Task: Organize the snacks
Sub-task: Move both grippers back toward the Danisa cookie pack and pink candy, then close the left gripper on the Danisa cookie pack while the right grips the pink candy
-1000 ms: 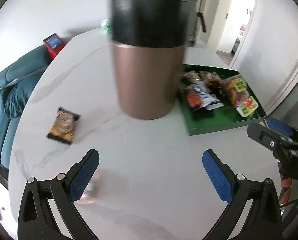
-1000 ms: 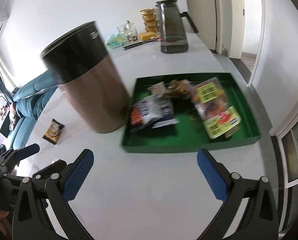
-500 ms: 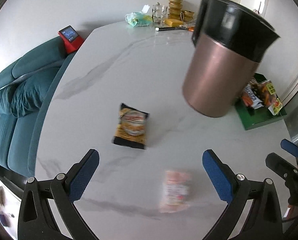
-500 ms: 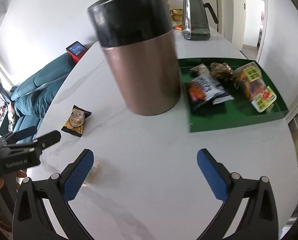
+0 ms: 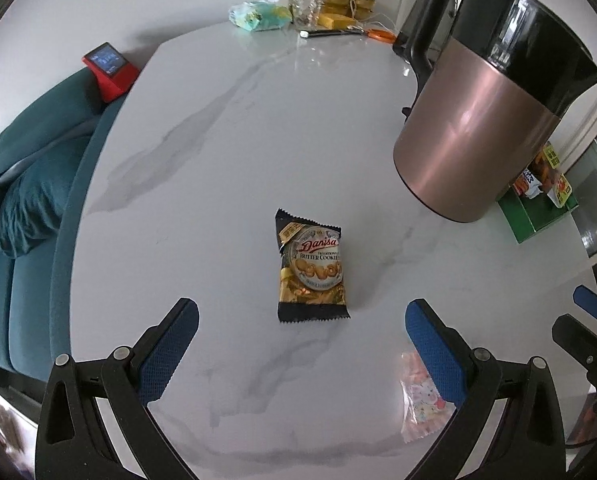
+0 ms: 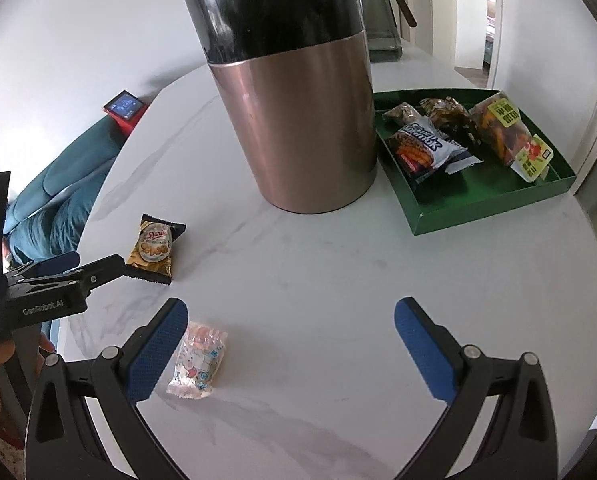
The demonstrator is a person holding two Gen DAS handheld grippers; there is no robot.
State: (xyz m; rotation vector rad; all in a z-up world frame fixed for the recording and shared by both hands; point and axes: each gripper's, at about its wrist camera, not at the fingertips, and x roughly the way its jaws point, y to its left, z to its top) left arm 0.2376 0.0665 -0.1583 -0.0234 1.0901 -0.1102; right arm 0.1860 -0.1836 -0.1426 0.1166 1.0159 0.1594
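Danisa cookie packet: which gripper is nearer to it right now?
Left. The left gripper is open right in front of the Danisa cookie packet, fingers either side. The right gripper is off to its right, open beside the small pink candy packet.

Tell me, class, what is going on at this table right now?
A person holds a claw in each hand, tidying snacks. The left claw is open and aimed at the butter cookie packet on the marble table. The right claw is open and empty, beside a small pink candy packet. Several snacks already lie in the green tray, next to a copper bin.
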